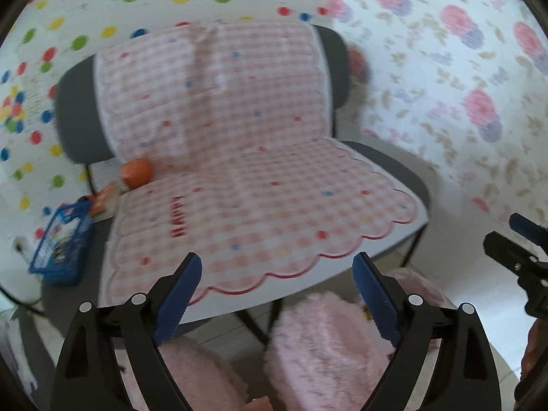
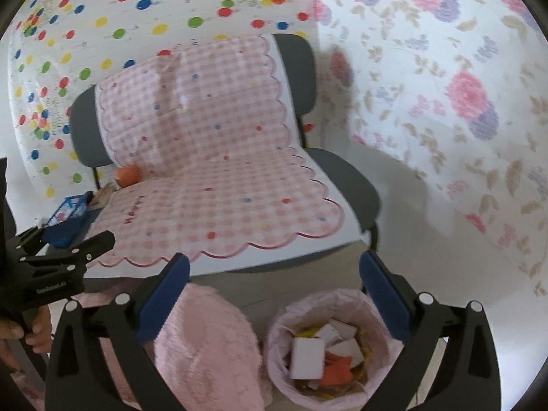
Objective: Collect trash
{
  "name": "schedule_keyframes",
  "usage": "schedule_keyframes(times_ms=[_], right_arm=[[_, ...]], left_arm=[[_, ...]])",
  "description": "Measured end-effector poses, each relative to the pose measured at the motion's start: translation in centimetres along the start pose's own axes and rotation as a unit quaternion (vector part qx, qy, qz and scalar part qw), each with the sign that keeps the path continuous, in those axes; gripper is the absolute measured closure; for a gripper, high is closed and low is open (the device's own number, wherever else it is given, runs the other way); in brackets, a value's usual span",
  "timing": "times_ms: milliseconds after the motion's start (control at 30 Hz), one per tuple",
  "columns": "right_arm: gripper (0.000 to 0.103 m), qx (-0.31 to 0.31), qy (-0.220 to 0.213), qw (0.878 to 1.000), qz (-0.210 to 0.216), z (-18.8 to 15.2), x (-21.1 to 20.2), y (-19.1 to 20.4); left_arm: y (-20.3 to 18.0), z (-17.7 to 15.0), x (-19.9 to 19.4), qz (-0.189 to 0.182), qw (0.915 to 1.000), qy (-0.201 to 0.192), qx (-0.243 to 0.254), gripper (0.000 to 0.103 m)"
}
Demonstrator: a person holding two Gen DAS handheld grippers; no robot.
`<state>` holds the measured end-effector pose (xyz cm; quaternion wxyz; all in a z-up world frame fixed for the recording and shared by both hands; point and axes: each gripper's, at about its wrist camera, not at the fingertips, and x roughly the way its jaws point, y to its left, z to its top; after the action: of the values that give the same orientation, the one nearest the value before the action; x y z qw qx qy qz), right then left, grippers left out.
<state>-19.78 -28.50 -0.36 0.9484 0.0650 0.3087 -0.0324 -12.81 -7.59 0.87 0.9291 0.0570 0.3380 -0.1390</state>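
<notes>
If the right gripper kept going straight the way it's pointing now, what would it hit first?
Probably the front edge of the pink checked cushion on the chair; the open, empty right gripper aims there, passing above the trash bin. Depth is unclear.

The blue basket's (image 1: 60, 239) contents are too blurred to identify.

A home, likely a child's or family room. The walls (image 2: 428, 78) wear floral paper on one side and bright balloon-dot paper (image 2: 113, 17) on the other. A grey chair (image 2: 346, 178) carries a pink gingham quilted pad (image 1: 260, 188), beside fluffy pink cushions (image 2: 205, 342) and a small bin with a pink liner (image 2: 291, 311).
</notes>
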Motion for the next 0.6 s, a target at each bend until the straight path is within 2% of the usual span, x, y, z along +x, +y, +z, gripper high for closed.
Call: schedule_keyframes(times_ms=[167,367,600], right_arm=[[0.006,-0.019,0.014,0.999,0.042,1.3,1.4,2.7],[0.006,-0.034,0.021,0.997,0.066,2.0,3.0,5.1],[0.006,-0.040,0.026,0.995,0.084,2.5,4.3,6.7]], left_arm=[[2.7,-0.4,-0.5,0.037,0.9991,0.013,-0.019,0.013],[5.6,-0.8,-0.7,0.076,0.9962,0.016,-0.039,0.013],[8.0,-0.9,-0.9,0.089,0.9939,0.020,-0.062,0.013]])
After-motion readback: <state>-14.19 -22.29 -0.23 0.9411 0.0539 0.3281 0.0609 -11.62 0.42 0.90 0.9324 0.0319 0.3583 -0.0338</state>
